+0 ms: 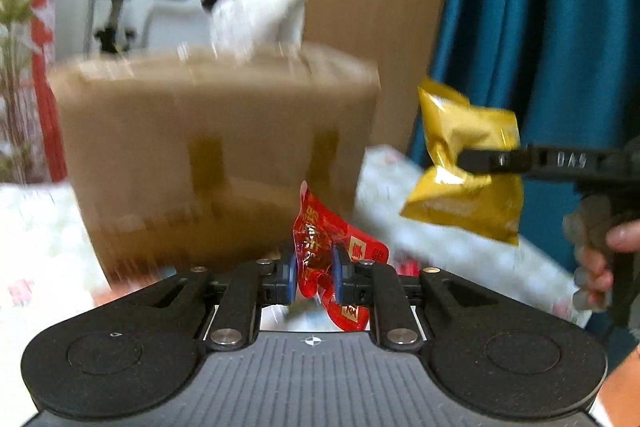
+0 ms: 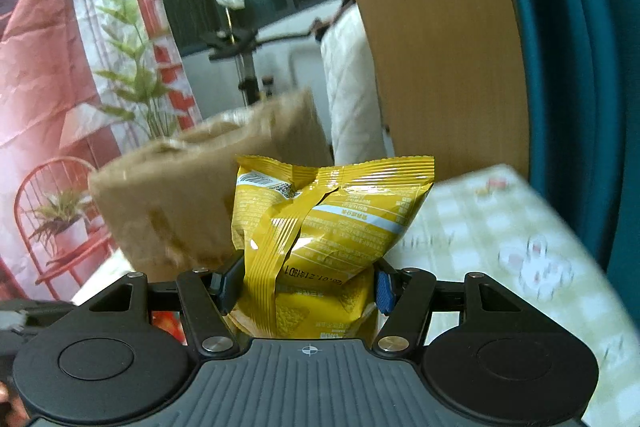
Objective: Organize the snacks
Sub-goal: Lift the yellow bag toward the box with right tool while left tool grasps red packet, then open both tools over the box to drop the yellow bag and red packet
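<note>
The left gripper (image 1: 314, 277) pinched 1 red foil sachet (image 1: 320, 247); the right gripper (image 2: 308, 285), marked "DAS", clamped 1 yellow crinkled snack bag (image 2: 320, 219).

2 snack packs: 1 red (image 1: 320, 251) in the left tongs, 1 yellow (image 2: 320, 227) in the right. 1 box (image 1: 216, 155) stands beyond both.

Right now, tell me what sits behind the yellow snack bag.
Behind the yellow snack bag, clamped in the right tool, a blurred cardboard box stands on the checked tablecloth. The bag covers the box's right side; its contents are out of sight.
</note>
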A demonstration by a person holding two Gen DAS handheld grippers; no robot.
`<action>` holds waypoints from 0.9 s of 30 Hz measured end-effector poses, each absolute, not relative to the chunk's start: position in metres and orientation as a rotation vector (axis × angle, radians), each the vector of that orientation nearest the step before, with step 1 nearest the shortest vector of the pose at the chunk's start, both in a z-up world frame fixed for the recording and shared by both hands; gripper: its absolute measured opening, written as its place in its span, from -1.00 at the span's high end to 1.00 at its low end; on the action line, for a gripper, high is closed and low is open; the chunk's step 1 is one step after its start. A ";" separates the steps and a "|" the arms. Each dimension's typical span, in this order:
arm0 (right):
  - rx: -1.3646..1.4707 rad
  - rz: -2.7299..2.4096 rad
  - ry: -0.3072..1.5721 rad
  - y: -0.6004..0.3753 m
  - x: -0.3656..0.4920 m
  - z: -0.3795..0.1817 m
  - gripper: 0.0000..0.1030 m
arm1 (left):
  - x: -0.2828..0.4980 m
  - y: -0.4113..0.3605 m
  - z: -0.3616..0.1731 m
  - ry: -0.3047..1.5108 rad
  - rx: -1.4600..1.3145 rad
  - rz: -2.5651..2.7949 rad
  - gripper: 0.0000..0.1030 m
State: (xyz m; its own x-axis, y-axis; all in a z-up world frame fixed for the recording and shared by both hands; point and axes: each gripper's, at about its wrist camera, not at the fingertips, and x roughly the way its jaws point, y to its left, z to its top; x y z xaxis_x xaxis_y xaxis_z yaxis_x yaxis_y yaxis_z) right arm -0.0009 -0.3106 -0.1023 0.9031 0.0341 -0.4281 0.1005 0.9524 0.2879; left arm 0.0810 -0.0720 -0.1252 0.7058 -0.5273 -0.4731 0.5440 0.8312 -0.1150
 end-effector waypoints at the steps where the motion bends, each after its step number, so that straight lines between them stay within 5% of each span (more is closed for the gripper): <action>1: 0.302 -0.032 0.426 -0.312 0.002 -0.095 -0.13 | 0.083 -0.067 -0.115 0.484 0.028 -0.589 0.65; 13: 0.113 0.047 0.286 -0.291 0.093 -0.010 -0.13 | 0.156 -0.037 -0.029 0.257 0.057 -0.446 0.65; 24: -0.031 0.045 0.516 -0.253 0.210 -0.028 -0.15 | 0.246 -0.042 -0.037 0.378 0.045 -0.320 0.64; 26: -0.014 0.067 0.545 -0.250 0.219 -0.035 -0.20 | 0.251 -0.044 -0.042 0.391 0.034 -0.329 0.54; 27: -0.004 0.070 0.553 -0.250 0.222 -0.037 -0.28 | 0.252 -0.045 -0.044 0.401 0.029 -0.331 0.32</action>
State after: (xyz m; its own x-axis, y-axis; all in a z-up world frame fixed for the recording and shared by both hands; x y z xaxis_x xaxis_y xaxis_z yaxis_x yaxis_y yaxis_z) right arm 0.2223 -0.2501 -0.0370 0.8484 0.0656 -0.5253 -0.0680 0.9976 0.0148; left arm 0.2522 -0.0449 -0.0445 0.8678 -0.3108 -0.3878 0.3222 0.9459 -0.0372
